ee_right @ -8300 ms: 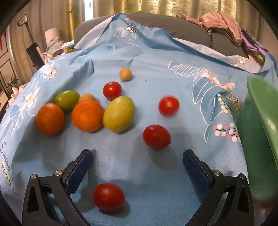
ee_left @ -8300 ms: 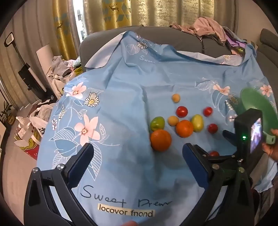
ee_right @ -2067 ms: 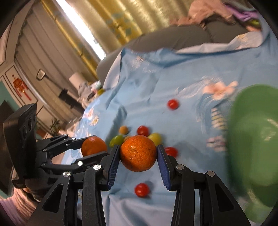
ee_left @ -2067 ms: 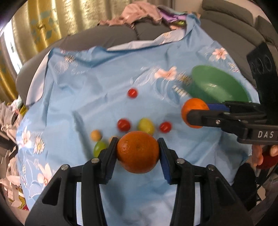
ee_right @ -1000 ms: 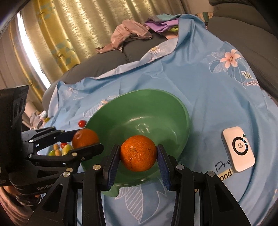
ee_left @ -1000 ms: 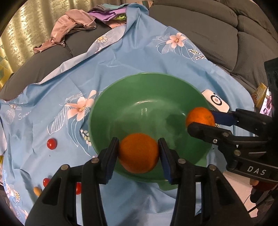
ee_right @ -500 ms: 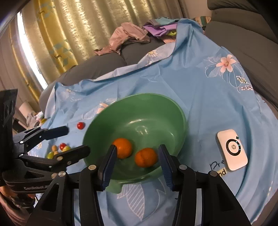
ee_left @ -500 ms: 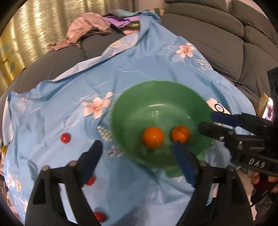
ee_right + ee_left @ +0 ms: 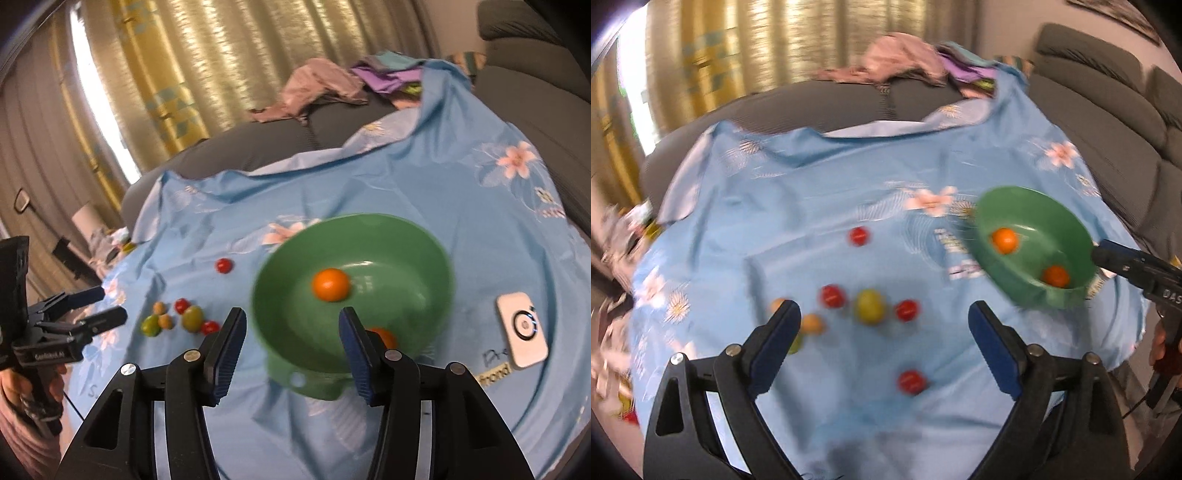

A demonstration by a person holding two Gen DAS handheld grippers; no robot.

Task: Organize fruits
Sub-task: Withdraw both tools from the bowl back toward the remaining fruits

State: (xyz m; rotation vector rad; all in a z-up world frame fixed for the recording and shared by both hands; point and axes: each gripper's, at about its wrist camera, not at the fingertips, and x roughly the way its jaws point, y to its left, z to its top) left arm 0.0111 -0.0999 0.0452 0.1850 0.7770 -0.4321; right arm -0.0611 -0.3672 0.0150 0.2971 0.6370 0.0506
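Note:
A green bowl (image 9: 1049, 221) (image 9: 406, 236) on the blue flowered cloth holds two oranges (image 9: 1004, 240) (image 9: 330, 285); the second orange (image 9: 1055, 276) (image 9: 382, 338) lies near the bowl's front wall. My left gripper (image 9: 882, 328) is open and empty above the loose fruit: red tomatoes (image 9: 833, 295), a yellow-green tomato (image 9: 870, 311), small orange ones (image 9: 812, 324). My right gripper (image 9: 290, 338) is open and empty at the bowl's near rim. The fruit cluster (image 9: 192, 318) lies left of the bowl.
A white device (image 9: 521, 328) lies on the cloth right of the bowl. A lone red tomato (image 9: 859, 236) (image 9: 224, 265) sits farther back. Clothes (image 9: 317, 88) are piled on the grey sofa behind. The cloth's edge drops off at the front right.
Both oranges were dropped into the bowl about half a second ago. The left gripper has since swung left, back over the loose fruit. The right gripper has drawn back slightly.

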